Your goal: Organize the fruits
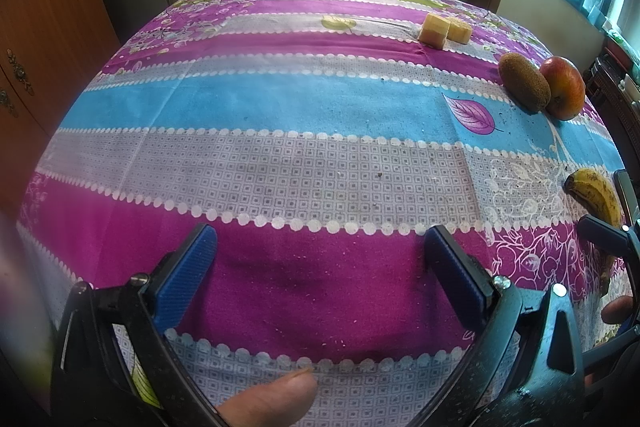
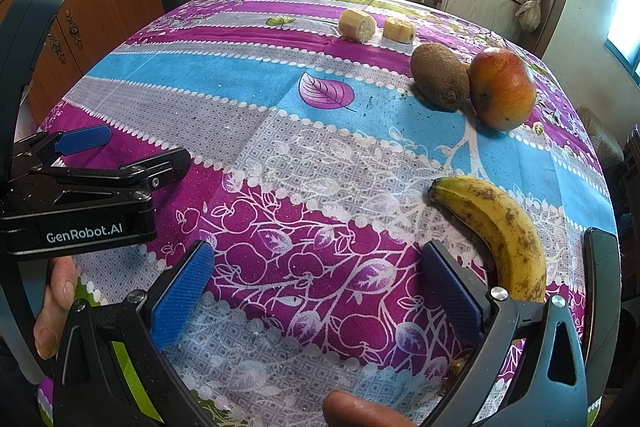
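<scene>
Clearly nothing is gathered yet. From the left wrist, the left gripper [image 1: 320, 267] hangs wide open and empty over bare worktop [image 1: 280, 163]; the kiwi [image 1: 524, 81] touches the apple [image 1: 564, 87] far right. From the right wrist, the right gripper [image 2: 320, 287] gapes empty, the banana [image 2: 496, 227] just beside its right finger; closing on it looks next.

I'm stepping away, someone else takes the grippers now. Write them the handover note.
Left gripper: open, empty, over bare tablecloth.
Right gripper: open, empty; the banana lies just outside its right finger.
Kiwi and apple sit side by side further back, apparently touching; two cut banana pieces lie beyond them.
Done: nothing grasped; no container in view.
Left: gather and arrange all the fruit, probably the banana first.
</scene>
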Demonstrator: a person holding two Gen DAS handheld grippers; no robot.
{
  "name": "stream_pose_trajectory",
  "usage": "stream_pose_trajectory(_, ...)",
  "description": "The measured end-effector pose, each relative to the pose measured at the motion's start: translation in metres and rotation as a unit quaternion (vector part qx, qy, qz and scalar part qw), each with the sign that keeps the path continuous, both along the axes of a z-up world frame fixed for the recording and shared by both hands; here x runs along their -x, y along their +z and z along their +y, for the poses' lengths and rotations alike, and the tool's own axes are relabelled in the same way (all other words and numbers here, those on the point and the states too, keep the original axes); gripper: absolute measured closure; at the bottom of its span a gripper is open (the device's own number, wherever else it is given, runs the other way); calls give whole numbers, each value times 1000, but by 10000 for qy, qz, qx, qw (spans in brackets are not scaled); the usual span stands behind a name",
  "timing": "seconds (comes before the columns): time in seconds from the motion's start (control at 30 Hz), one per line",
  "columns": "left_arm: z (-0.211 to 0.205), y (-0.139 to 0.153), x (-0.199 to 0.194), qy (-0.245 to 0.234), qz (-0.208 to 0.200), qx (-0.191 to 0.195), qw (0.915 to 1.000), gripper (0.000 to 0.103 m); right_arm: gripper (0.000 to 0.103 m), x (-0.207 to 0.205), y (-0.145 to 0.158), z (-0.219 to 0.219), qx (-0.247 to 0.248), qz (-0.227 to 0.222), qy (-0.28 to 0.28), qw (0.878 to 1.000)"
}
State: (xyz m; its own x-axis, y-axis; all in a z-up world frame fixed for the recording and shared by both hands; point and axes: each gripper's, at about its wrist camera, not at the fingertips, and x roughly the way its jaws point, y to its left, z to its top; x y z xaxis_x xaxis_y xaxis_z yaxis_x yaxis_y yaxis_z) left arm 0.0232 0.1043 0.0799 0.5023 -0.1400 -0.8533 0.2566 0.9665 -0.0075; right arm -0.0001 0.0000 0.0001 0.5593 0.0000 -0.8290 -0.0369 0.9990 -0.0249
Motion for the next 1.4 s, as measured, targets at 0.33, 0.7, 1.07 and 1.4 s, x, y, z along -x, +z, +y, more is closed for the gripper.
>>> stream_pose_trajectory(0.33, 0, 0, 0, 0, -2, -1, 10000, 0, 0, 0, 0, 0, 1, -1, 0, 10000)
stream_pose_trajectory(0.7, 0, -1, -1, -2, 0, -3, 10000, 0, 0, 2, 0, 0, 4, 17, 39, 10000)
stream_pose_trajectory(1.07, 4, 0, 1, -19, 44, -21, 10000, 0, 0, 32, 6, 0, 17, 125, 473, 9988)
stream_pose_trajectory(1.4, 1, 0, 3, -52, 40, -28, 10000, 0, 9, 58, 99, -2, -184, -536, 1233, 9907)
